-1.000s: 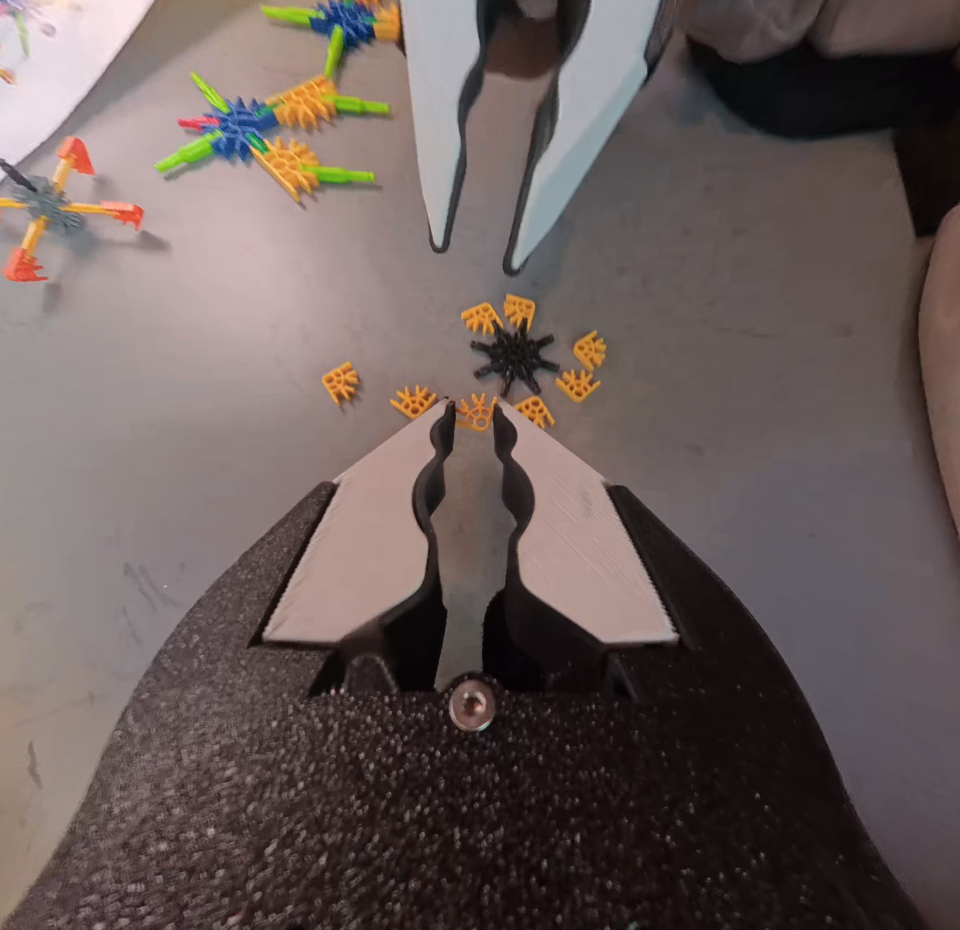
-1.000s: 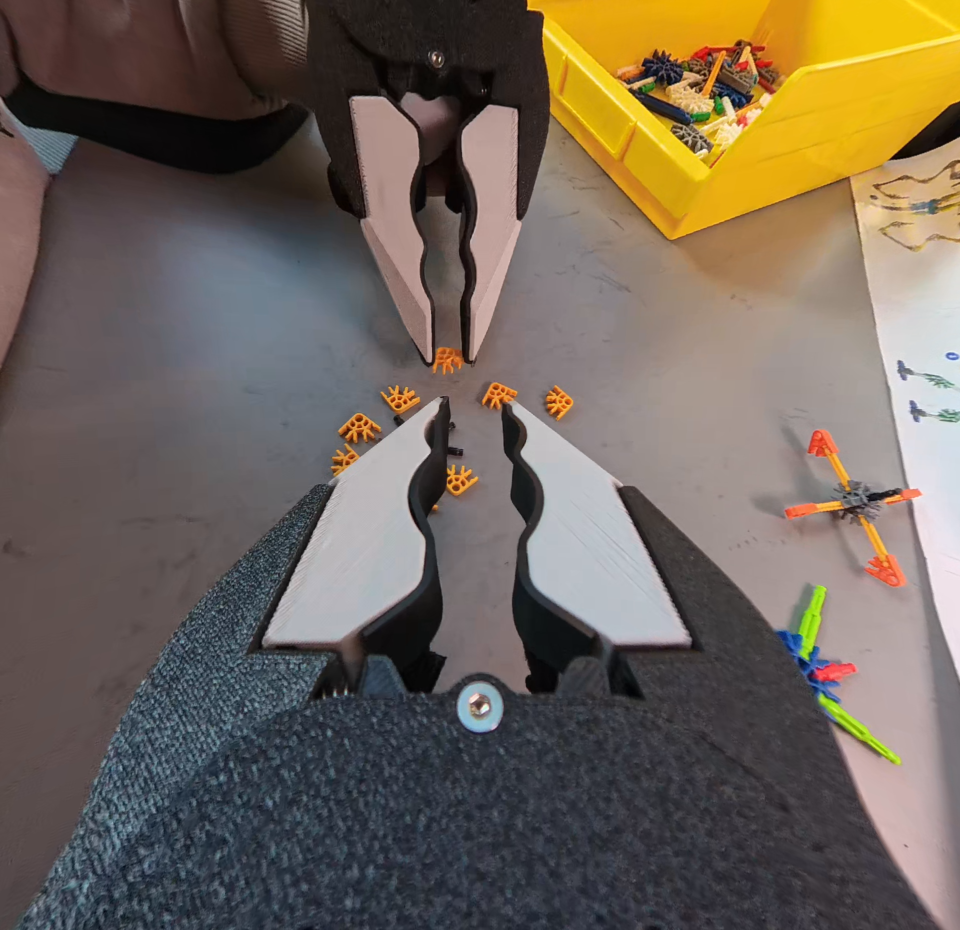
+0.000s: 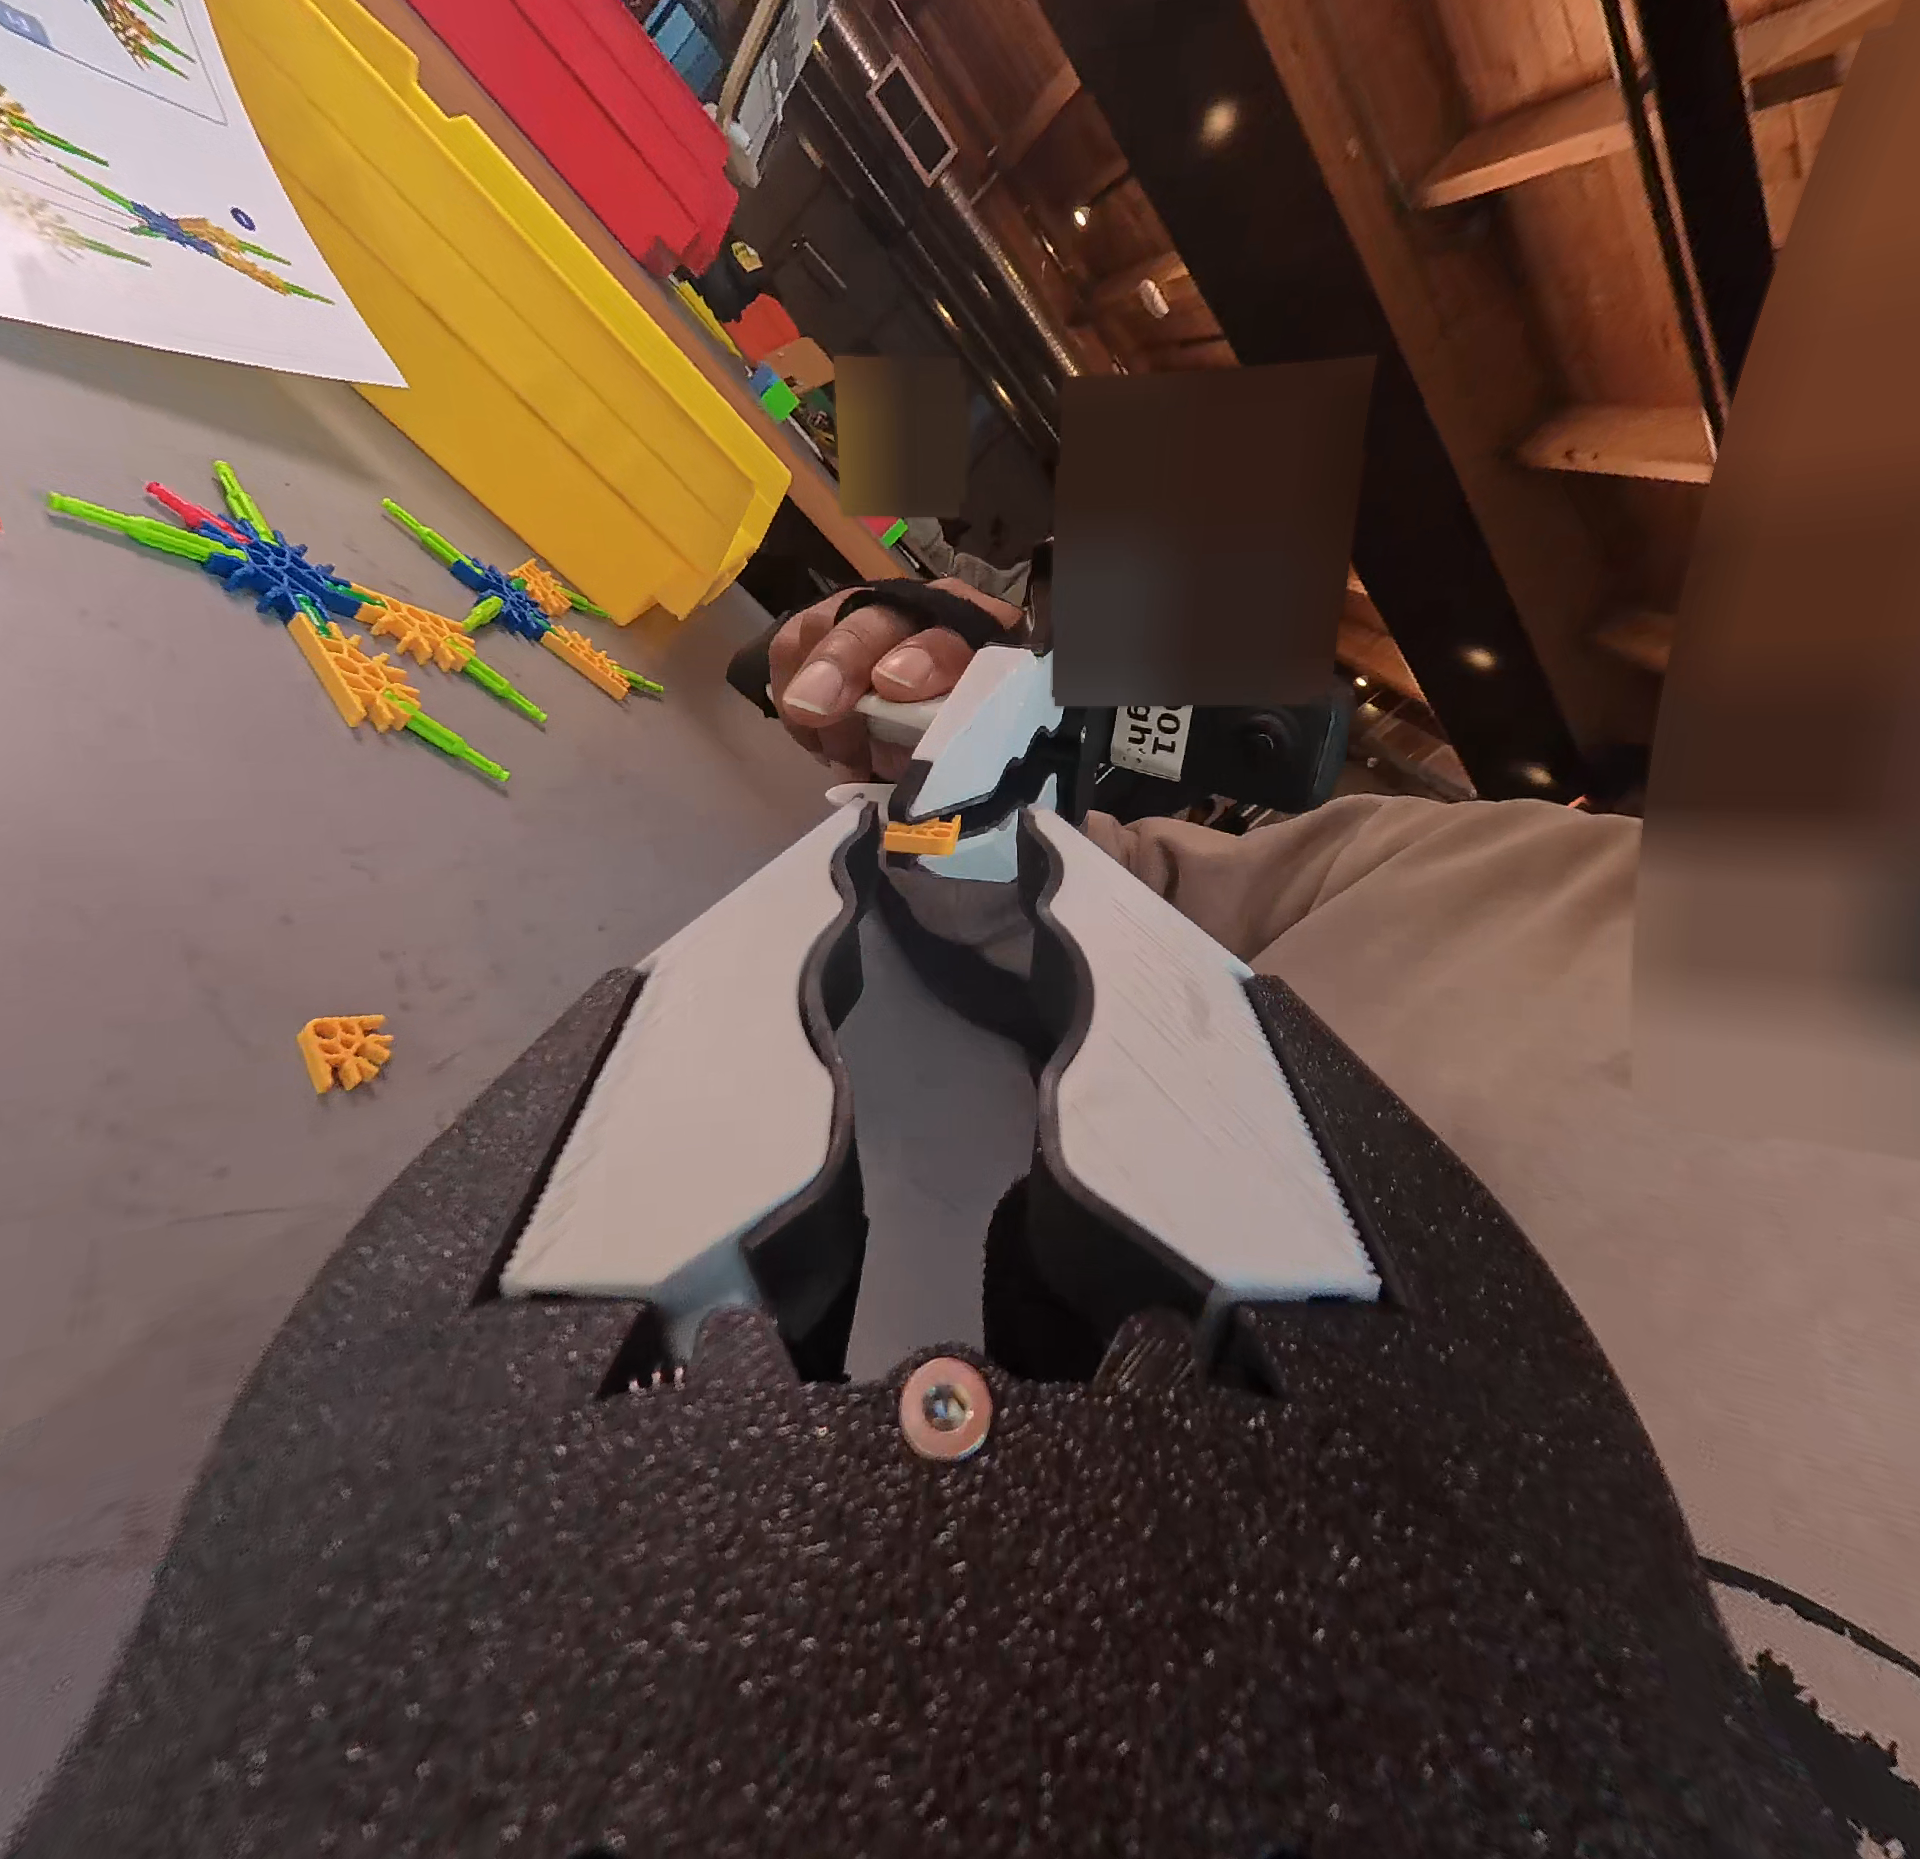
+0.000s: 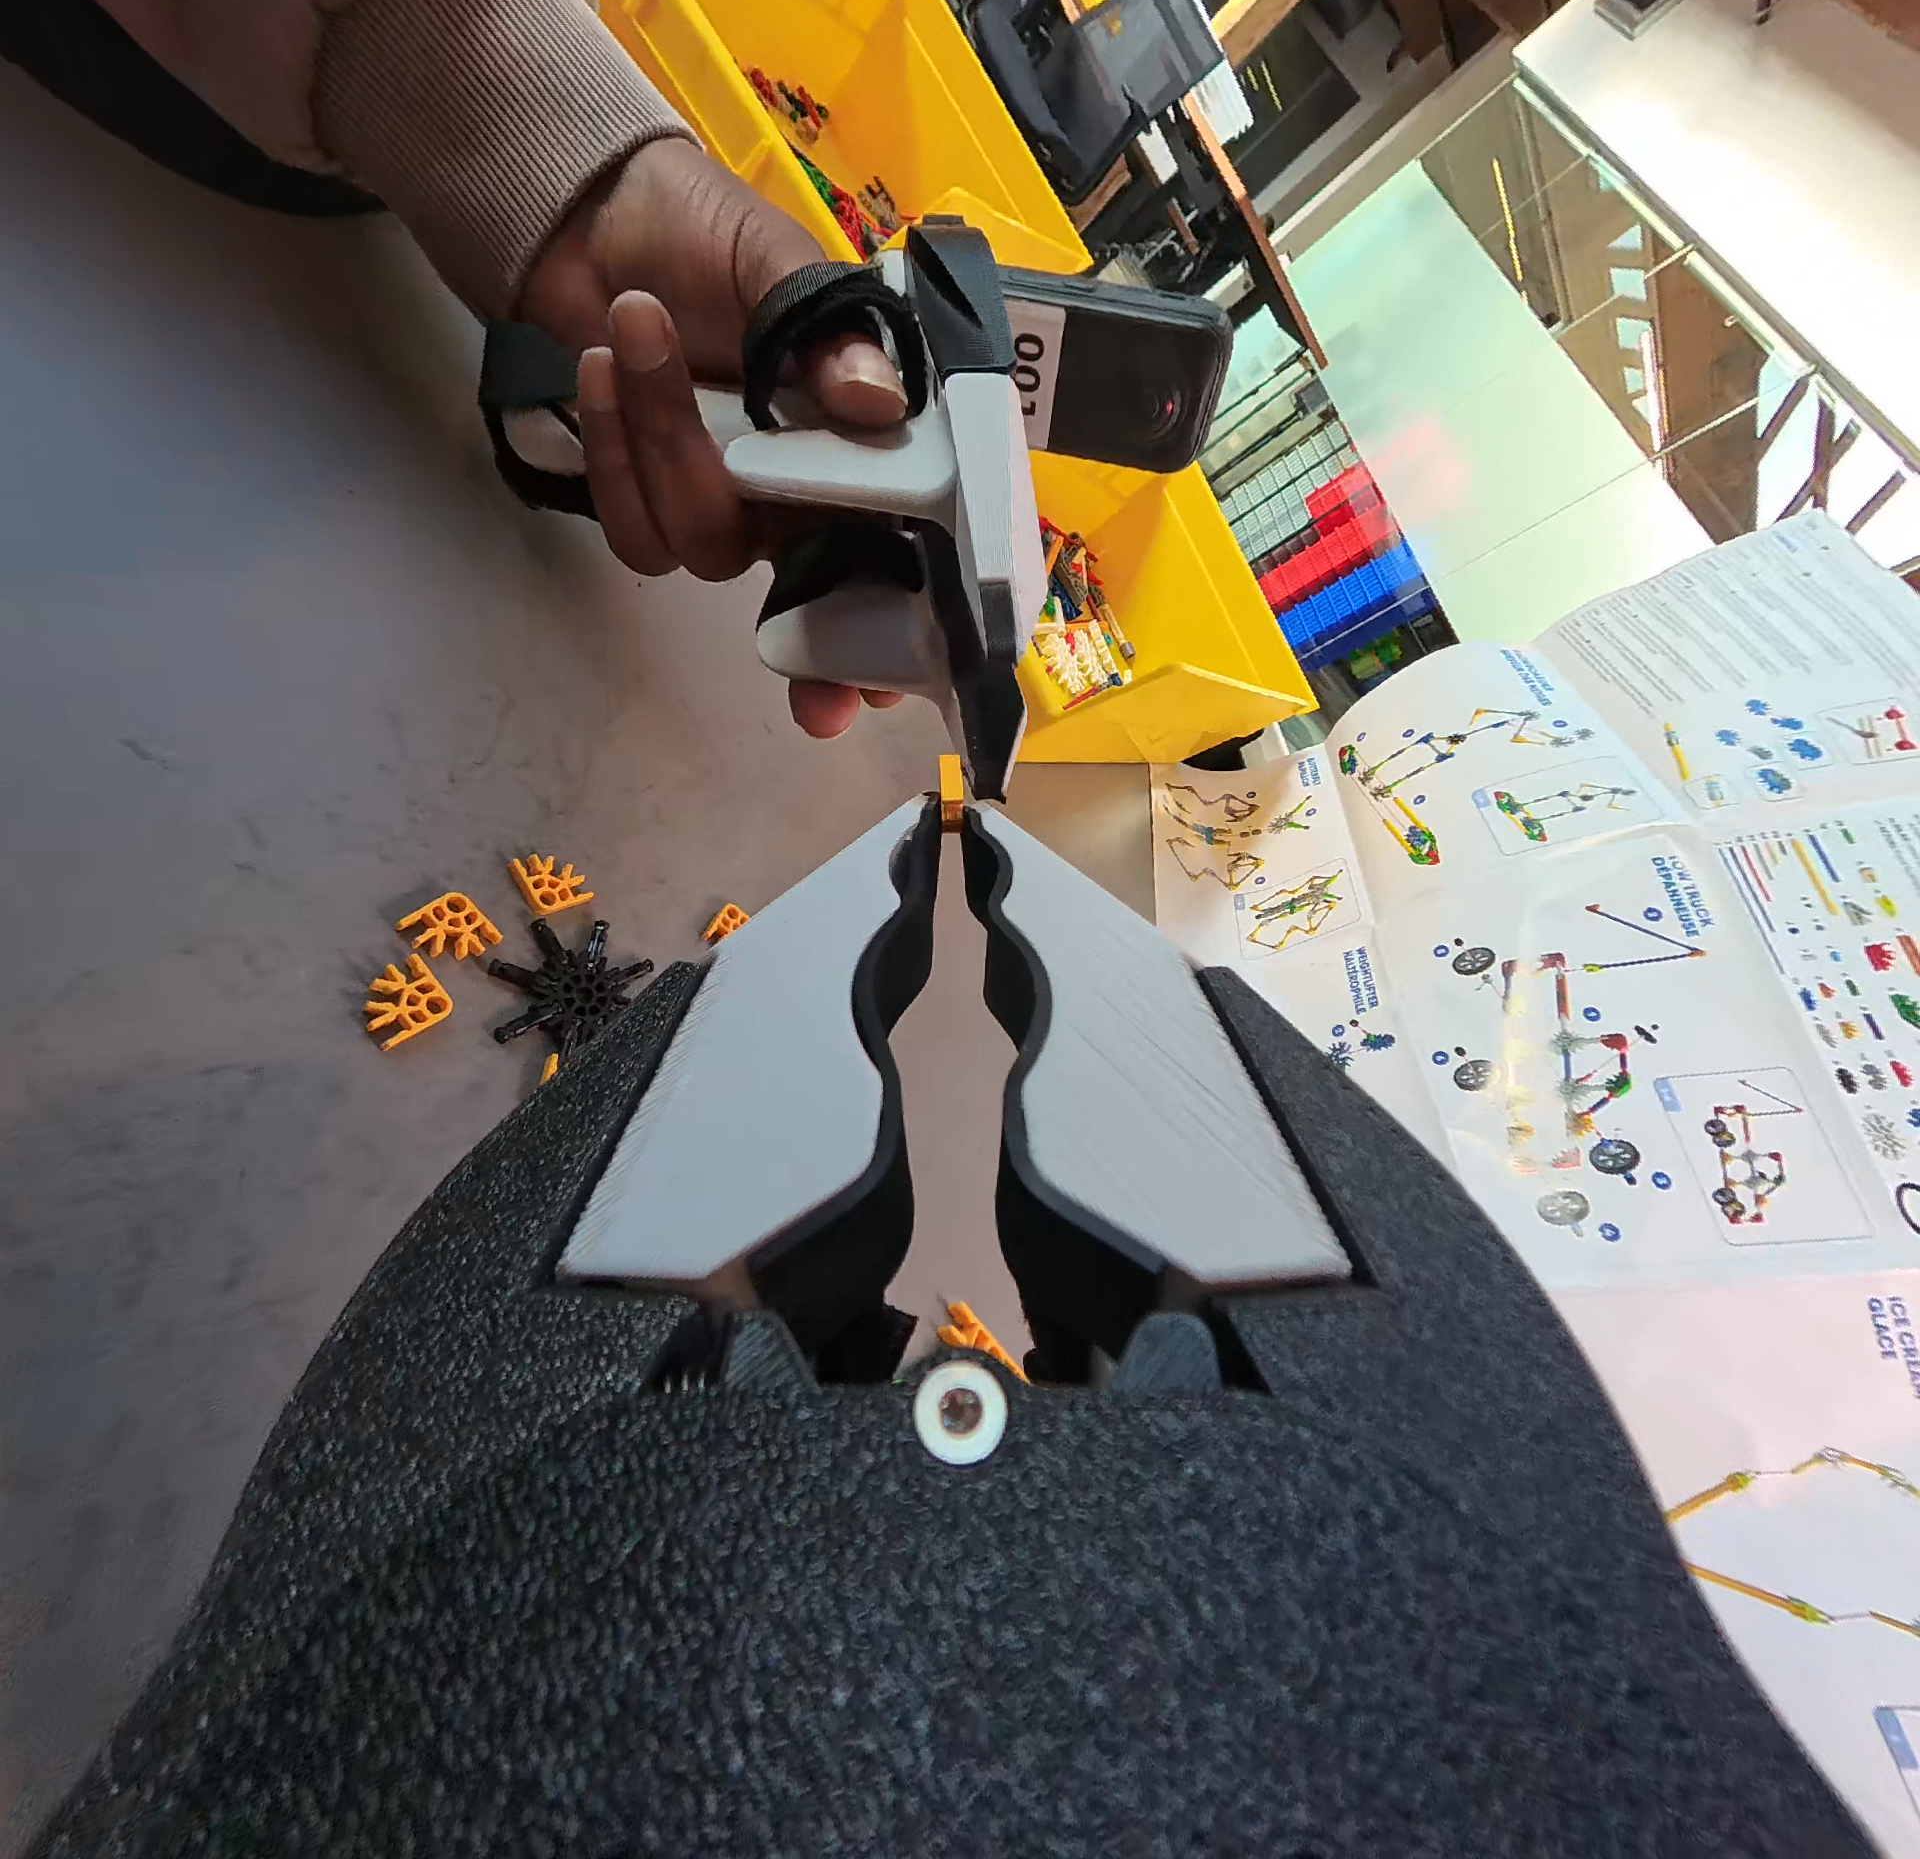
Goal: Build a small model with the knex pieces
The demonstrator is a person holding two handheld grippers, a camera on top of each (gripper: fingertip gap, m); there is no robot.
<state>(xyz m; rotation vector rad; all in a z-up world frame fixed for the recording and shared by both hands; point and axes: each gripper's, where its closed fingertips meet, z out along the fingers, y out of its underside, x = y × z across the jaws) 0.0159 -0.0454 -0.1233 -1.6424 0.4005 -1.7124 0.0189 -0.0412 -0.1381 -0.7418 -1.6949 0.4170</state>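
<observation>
The right tongs [image 4: 951, 812] pinch a small flat orange plastic connector piece [image 4: 950, 775] up off the grey worktop [image 4: 260, 666], the left tongs [image 3: 945, 820] gape narrowly beside it, and a black plastic star piece [image 4: 571, 988] lies at 9 o'clock.

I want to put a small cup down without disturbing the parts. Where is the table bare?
Bare: the grey table between the sleeve and the loose orange connectors; also between the lone connector and the star assemblies. Crowded: around the black hub, and the instruction sheet side.
</observation>
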